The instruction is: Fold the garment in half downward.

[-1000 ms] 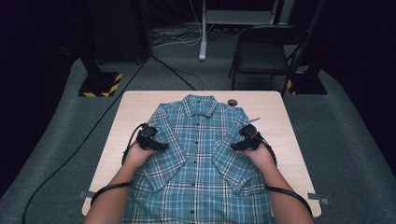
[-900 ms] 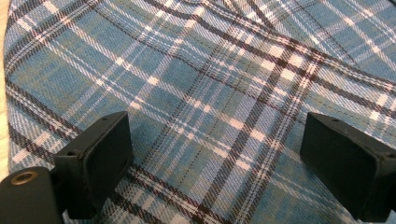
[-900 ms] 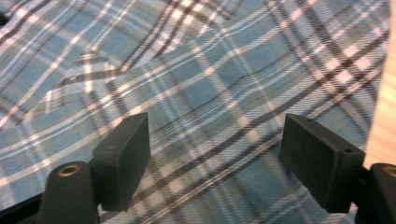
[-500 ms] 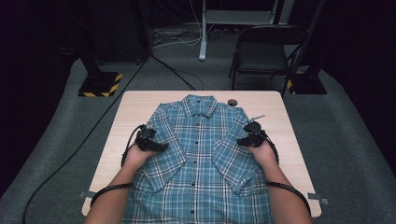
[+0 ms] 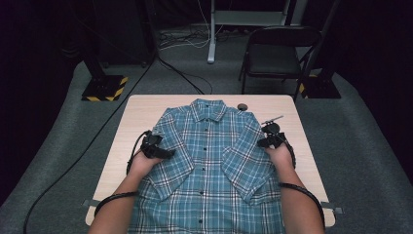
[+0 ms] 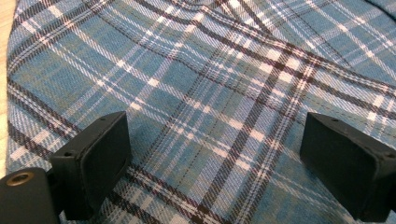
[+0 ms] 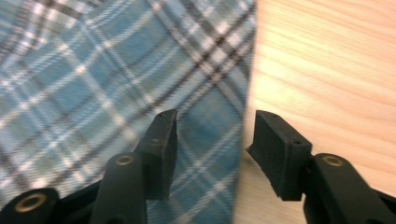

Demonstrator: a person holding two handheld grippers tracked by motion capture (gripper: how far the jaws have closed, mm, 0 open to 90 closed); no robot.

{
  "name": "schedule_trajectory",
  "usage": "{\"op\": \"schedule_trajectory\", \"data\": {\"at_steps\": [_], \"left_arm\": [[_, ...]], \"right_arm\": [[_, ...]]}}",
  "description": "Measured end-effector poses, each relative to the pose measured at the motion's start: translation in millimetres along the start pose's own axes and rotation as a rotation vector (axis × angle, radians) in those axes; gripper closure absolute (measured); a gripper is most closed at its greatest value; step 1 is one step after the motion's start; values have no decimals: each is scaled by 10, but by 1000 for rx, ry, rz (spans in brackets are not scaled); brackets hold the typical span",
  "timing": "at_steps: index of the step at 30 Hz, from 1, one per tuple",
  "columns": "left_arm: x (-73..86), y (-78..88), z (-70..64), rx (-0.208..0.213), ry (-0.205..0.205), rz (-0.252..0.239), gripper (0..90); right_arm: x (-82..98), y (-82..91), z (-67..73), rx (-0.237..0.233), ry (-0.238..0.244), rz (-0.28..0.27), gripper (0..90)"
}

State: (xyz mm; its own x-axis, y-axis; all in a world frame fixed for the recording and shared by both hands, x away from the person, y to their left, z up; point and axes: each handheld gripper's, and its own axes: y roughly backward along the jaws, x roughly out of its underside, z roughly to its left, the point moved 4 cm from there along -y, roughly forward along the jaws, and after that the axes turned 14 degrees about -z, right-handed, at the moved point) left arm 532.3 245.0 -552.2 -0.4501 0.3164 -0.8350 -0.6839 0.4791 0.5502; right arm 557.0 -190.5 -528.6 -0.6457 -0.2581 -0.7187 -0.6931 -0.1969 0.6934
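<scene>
A blue, white and dark plaid short-sleeved button-up shirt (image 5: pixel 209 165) lies face up and buttoned on the pale wooden table (image 5: pixel 141 109), collar toward the far edge and hem hanging off the near edge by the person's forearms. The 2 sleeves look already turned inward over the body, so the work seems to be folding, and only at an early stage: the body is full length and no side panel or hem fold is made yet. The left gripper (image 5: pixel 158 148) sits over the shirt's left side with its jaws spread wide, plaid cloth lying flat between them in the left gripper view (image 6: pixel 210 144) and nothing pinched. The right gripper (image 5: pixel 271 139) is at the shirt's right edge; in the right gripper view (image 7: pixel 210 154) its jaws stand apart astride that edge, 1 over cloth and 1 over bare wood, not closed on it. A small dark round object (image 5: pixel 242 107) rests on the table just beside the collar. Judging from this, gripping both sides and folding the body are left to do.
</scene>
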Motion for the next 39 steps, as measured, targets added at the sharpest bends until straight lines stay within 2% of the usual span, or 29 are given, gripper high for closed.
{"op": "schedule_trajectory", "data": {"at_steps": [2, 4, 7, 9, 12, 16, 22, 25, 28, 34, 39], "left_arm": [[1, 3, 2, 1, 2, -1, 88], [-3, 7, 8, 2, 5, 1, 95], [-39, 31, 69, -4, 35, 11, 146], [-73, 59, 158, -43, 42, 18, 150], [-115, 104, 311, -107, 73, 25, 169], [-130, 124, 442, -146, 91, 35, 184], [-97, 87, 530, -176, 91, 66, 200], [-74, 56, 565, -185, 118, 77, 200], [-65, 33, 605, -200, 170, 91, 165], [-100, -6, 654, -207, 173, 114, 136], [-136, -34, 685, -196, 174, 124, 166]], "right_arm": [[13, -15, -34, 7, 0, 10, 501], [23, -21, -65, -8, -30, 3, 509], [33, -24, -87, -29, -49, -4, 542], [43, -20, -97, -43, -71, -9, 563], [43, -16, -95, -45, -67, -6, 586], [45, -11, -79, -41, -67, -7, 603], [60, 0, -71, -38, -73, -13, 603], [63, 2, -70, -37, -73, -15, 602], [58, -2, -78, -46, -64, -12, 602], [56, -17, -120, -33, -65, -6, 487], [48, -25, -130, -53, -48, -9, 506]]}}
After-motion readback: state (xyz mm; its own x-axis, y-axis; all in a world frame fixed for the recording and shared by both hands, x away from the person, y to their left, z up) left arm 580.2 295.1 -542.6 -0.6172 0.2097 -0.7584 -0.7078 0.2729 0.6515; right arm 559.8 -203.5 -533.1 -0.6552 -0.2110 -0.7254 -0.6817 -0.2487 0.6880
